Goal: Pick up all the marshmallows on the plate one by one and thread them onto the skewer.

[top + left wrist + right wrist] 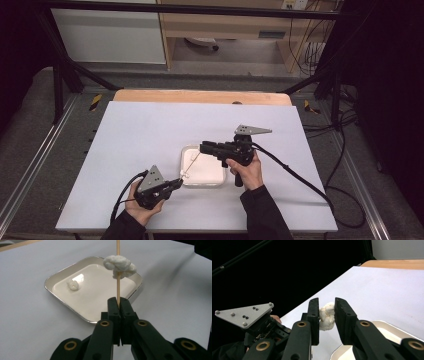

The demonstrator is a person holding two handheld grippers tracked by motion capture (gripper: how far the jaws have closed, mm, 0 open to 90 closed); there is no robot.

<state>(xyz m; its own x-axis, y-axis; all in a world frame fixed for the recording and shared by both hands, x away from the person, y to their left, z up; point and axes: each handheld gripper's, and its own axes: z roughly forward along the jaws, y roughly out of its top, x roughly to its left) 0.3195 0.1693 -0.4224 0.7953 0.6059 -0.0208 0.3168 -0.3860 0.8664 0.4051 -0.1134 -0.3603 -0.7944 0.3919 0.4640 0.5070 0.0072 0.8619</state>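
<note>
My left gripper (176, 183) (119, 301) is shut on the lower end of a thin wooden skewer (192, 160) (118, 287). A white fluffy lump (120, 266) is speared on the skewer above the jaws. The skewer slants up to my right gripper (202, 146) (327, 301), which is shut on a second white lump (326, 316); the stick itself is hidden there. Below both lies a white square tray (210, 170) (95, 297) with a metal rim, holding a third small white lump (73, 285).
A white sheet (140, 130) covers the table, with a wooden edge (200, 96) at the far side. The left gripper's grey plate (244, 313) shows at the lower left of the right gripper view. Cables (295, 175) trail off to the right.
</note>
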